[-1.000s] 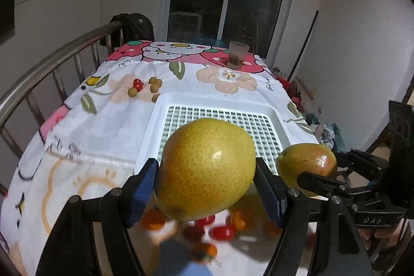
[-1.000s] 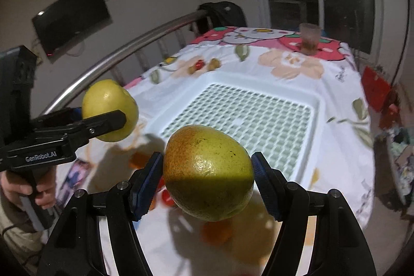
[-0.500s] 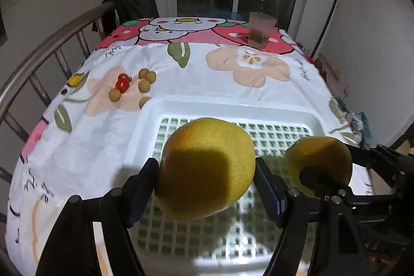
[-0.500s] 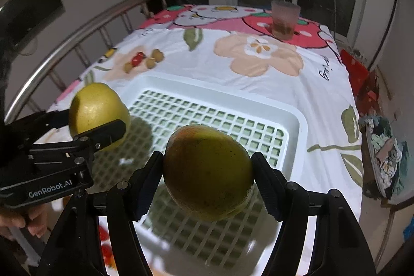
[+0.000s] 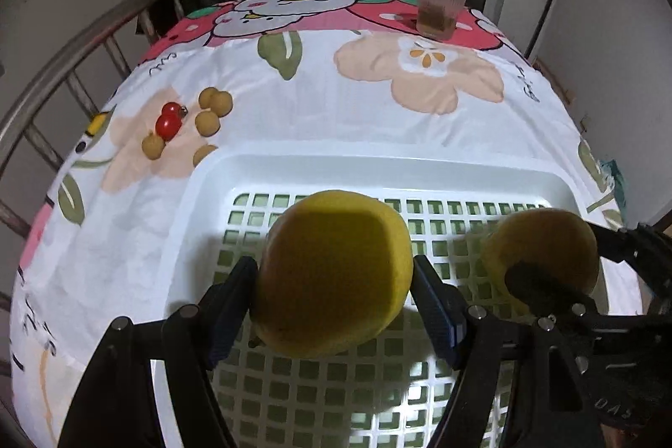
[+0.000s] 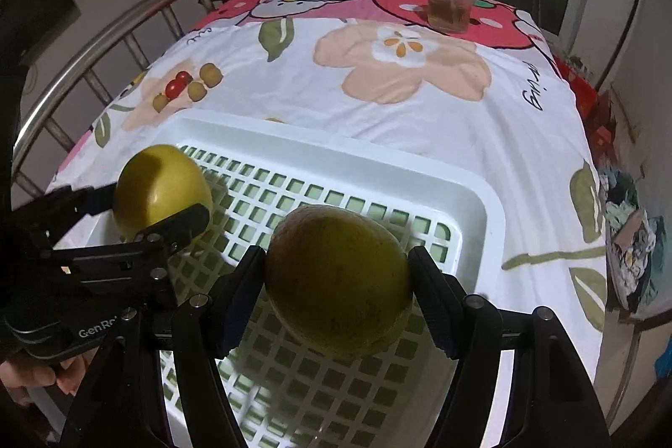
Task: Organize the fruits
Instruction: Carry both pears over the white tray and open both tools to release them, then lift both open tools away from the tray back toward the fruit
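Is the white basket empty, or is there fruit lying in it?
Empty. The white basket shows only bare grid; both pears are held above it in the claws.

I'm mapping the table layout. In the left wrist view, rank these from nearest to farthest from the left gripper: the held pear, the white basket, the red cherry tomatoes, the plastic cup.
1. Held pear: between the left gripper's fingers.
2. White basket: directly beneath.
3. Red cherry tomatoes: ahead, left, on the tablecloth.
4. Plastic cup: far end, right of center.
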`<state>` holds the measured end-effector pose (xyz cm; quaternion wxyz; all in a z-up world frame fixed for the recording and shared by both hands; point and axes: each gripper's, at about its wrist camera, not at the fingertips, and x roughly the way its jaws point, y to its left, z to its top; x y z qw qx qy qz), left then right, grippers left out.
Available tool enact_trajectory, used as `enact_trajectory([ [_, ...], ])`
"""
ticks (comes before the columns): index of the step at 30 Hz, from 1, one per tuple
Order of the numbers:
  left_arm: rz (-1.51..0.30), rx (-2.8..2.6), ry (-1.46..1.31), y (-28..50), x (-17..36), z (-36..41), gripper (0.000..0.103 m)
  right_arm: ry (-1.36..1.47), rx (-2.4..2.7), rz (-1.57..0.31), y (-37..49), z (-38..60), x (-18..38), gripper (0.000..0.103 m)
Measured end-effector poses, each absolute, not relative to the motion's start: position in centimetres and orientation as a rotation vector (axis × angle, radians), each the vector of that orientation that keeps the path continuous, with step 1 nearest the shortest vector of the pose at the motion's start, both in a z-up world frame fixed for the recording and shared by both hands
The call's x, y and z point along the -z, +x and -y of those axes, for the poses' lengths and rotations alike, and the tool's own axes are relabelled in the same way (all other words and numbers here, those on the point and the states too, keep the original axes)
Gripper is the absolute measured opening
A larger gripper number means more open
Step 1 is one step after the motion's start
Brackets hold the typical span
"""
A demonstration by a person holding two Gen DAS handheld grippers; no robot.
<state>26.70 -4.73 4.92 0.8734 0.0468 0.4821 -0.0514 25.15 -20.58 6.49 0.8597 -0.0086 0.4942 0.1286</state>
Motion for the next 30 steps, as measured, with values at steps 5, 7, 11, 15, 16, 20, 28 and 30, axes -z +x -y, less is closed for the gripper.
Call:
enact_trajectory([
  [5,-0.972,0.100,0.156,26.9,-5.3,4.9,0.085,-0.022,-0.291,-1.042,25.6,20.7,-6.2,0.078],
  [7,-0.939,0.090,0.178,26.7,-6.2,4.8,0.089,-0.006,-0.301,-1.016,25.4,21.1,-6.7,0.083],
  [11,-0.889,0.113,0.165,25.0,-9.4,3.9,0.097,0.077,-0.311,-0.951,23.7,22.7,-9.6,0.086],
  [15,-0.786,0.130,0.148,21.0,-13.5,2.3,0.103,0.132,-0.336,-0.878,20.4,23.7,-13.9,0.090],
  [16,-0.763,0.139,0.134,20.1,-14.4,1.9,0.103,0.132,-0.351,-0.839,18.7,24.0,-15.6,0.092],
  [20,-0.718,0.181,0.051,15.4,-17.6,0.0,0.103,0.112,-0.366,-0.693,13.0,24.4,-19.8,0.103],
  [28,-0.564,0.284,-0.045,5.8,-21.4,-2.4,0.103,0.102,-0.398,-0.550,2.6,24.4,-24.0,0.103],
  [30,-0.532,0.333,-0.022,3.9,-21.3,-2.4,0.103,0.098,-0.402,-0.545,0.9,24.4,-23.9,0.103],
])
